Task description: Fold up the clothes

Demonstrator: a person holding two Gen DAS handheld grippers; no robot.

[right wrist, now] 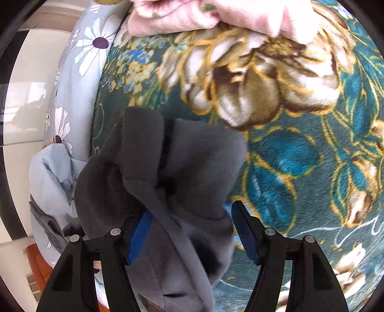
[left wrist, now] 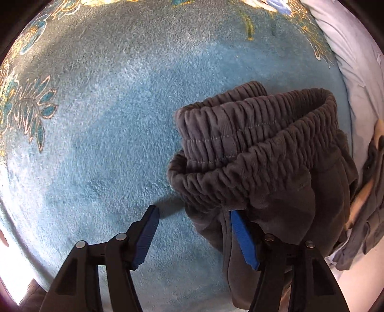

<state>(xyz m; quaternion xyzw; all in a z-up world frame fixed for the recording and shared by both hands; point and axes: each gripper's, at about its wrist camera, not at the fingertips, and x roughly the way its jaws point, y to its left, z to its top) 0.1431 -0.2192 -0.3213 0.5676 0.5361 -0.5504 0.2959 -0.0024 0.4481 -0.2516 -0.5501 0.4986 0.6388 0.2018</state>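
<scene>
Bunching grey trousers [left wrist: 259, 148], elastic waistband.

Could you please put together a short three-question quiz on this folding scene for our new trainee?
1. True or false: the left claw is shut on the grey trousers.
2. What lies at the top of the right wrist view? A) pink fabric B) a red towel C) a basket
3. The blanket under the trousers is mostly ____.

Key: 1 false, it is open; 2 A, pink fabric; 3 blue.
</scene>
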